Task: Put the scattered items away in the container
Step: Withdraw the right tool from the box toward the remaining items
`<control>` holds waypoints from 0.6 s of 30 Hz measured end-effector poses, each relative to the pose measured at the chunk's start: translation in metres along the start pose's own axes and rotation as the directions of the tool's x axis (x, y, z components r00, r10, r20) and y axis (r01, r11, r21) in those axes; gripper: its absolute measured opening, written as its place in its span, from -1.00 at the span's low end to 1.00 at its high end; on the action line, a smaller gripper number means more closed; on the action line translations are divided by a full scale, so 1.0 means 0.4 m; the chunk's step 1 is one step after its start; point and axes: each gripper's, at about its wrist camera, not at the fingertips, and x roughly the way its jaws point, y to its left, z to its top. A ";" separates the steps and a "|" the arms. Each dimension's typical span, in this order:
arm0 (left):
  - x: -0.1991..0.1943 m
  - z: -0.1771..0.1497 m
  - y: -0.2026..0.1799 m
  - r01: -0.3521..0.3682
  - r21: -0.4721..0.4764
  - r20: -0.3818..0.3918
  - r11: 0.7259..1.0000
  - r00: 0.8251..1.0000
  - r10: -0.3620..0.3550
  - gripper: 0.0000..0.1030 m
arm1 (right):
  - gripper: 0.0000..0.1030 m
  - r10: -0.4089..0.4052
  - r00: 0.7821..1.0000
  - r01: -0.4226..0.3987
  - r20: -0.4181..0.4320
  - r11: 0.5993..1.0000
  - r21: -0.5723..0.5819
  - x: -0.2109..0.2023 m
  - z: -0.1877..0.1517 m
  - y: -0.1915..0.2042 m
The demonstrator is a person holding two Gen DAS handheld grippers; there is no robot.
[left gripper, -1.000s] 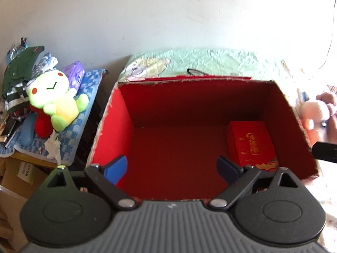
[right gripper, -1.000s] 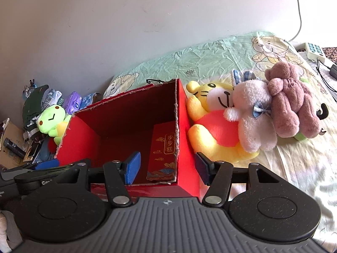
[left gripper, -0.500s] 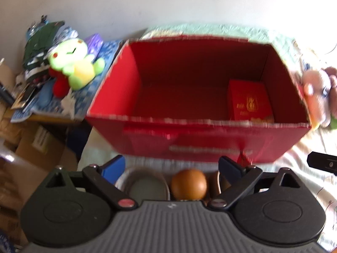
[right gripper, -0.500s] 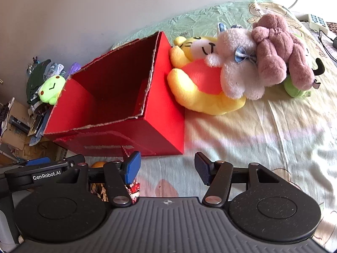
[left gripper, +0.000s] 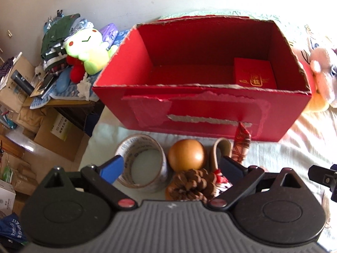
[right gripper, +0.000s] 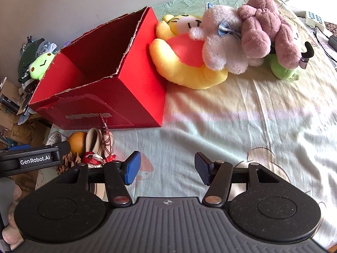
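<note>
- Left tool: jaws spread wide, nothing gripped, hovering over the item cluster at the bed's left edge.
- Right tool: jaws apart, empty, over bare bedsheet; open room ahead and to its right.
- Red box: on the bed, open top, torn cardboard rim. One small red packet sits in its far right corner; the rest of the floor is bare.
- Cluster sits just in front of the box's near wall:
- tape roll, leftmost, close to the bed edge, partly behind the left tool's blue pad
- orange ball, just right of the tape
- pine cone, nearest the tool body, touching the ball's near side
- tan strap loop and red patterned cloth, right of the ball; cloth tip leans on the box wall
- Box's right side: yellow plush pressed against the wall, white plush and mauve plush piled on it. No gap there.
- Left of the bed: drop-off to a side stand with a green plush and clutter, cardboard boxes below.
</note>
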 end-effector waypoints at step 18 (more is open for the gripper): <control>0.025 -0.125 0.093 0.099 -0.036 -0.029 0.994 0.995 -0.100 0.89 | 0.15 0.192 0.974 -0.196 -0.119 0.980 -0.018 0.083 -0.001 0.062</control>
